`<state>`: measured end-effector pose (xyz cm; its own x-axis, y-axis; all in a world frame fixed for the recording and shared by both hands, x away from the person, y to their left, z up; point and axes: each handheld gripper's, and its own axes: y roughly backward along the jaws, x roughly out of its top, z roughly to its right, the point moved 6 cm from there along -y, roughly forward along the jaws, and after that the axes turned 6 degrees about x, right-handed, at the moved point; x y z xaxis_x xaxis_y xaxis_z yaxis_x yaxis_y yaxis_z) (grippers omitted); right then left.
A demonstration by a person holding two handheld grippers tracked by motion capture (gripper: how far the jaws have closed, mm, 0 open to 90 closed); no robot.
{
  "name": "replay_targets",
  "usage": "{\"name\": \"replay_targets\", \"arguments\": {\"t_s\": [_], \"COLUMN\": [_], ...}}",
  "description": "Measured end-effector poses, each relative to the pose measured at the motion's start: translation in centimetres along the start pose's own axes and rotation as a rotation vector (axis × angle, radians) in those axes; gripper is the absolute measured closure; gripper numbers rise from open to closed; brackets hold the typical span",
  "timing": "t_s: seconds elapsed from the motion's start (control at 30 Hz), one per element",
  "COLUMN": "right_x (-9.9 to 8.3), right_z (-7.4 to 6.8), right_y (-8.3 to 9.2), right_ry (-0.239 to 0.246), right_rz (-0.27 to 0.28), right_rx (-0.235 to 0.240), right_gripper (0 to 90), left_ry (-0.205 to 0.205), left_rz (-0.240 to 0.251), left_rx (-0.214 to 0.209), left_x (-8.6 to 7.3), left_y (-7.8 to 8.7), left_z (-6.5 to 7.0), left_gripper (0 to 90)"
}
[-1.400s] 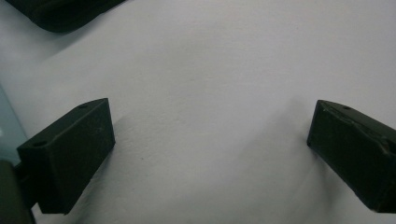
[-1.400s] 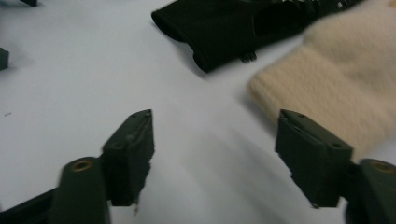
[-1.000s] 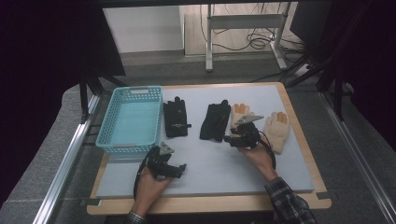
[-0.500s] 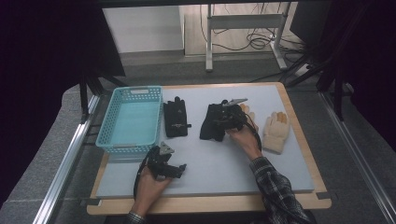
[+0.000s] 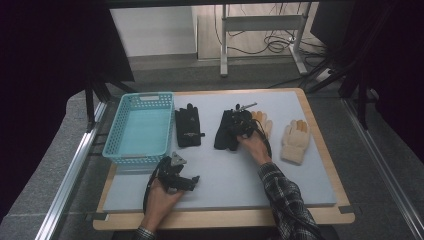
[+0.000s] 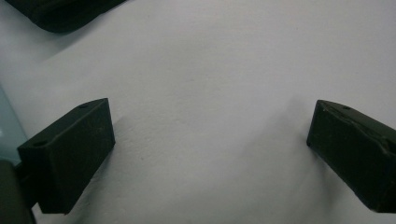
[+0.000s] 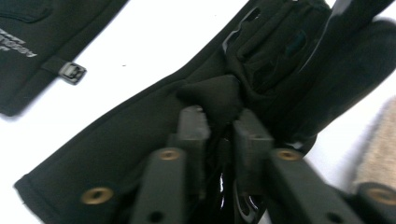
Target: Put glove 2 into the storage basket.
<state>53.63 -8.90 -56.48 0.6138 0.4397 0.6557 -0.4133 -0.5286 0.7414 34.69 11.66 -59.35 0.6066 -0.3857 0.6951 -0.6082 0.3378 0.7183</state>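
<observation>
Black glove [image 5: 226, 131] lies right of basket [image 5: 140, 127]; right gripper [image 5: 239, 125] clenched on raised fold of its fabric. Risk: thin pinch, fabric may slip free on lift, or cuff drags across second black glove [image 5: 188, 126] beside basket. Left gripper [image 5: 176, 175] released, jaws wide, below basket. Bare surface [image 5: 225, 175] below gloves gives room.

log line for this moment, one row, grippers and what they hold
right gripper: shut on black glove, pinching a fold | left gripper: open over mat | basket: nothing inside
</observation>
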Motion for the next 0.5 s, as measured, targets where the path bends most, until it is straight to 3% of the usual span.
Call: {"name": "replay_targets", "arguments": {"t_s": [0.13, 0.23, 0.33, 0.47, 0.5], "right_x": [0.0, 0.1, 0.1, 0.2, 0.2], "right_z": [-0.1, -0.3, -0.6, -2.5, -2.5], "right_y": [0.1, 0.7, 1.3, 3.7, 3.7], "right_ry": [0.008, 0.062, 0.071, 0.088, 0.088], "right_rz": [0.000, -0.011, 0.000, 0.040, 0.040], "right_rx": [0.012, 0.001, 0.003, 0.080, 0.080], "right_gripper": [81.3, 81.8, 81.8, 81.7, 81.7], "left_ry": [0.000, -0.003, 0.000, -0.003, -0.003], "left_rz": [0.000, -0.001, 0.000, -0.002, -0.002], "left_rx": [0.000, 0.000, -0.001, 0.000, 0.000], "left_x": [0.0, 0.0, 0.0, 0.0, 0.0], "left_y": [0.0, 0.0, 0.0, 0.0, 0.0], "left_z": [0.0, 0.0, 0.0, 0.0, 0.0], "left_gripper": [1.3, 1.4, 1.3, 1.3, 1.3]}}
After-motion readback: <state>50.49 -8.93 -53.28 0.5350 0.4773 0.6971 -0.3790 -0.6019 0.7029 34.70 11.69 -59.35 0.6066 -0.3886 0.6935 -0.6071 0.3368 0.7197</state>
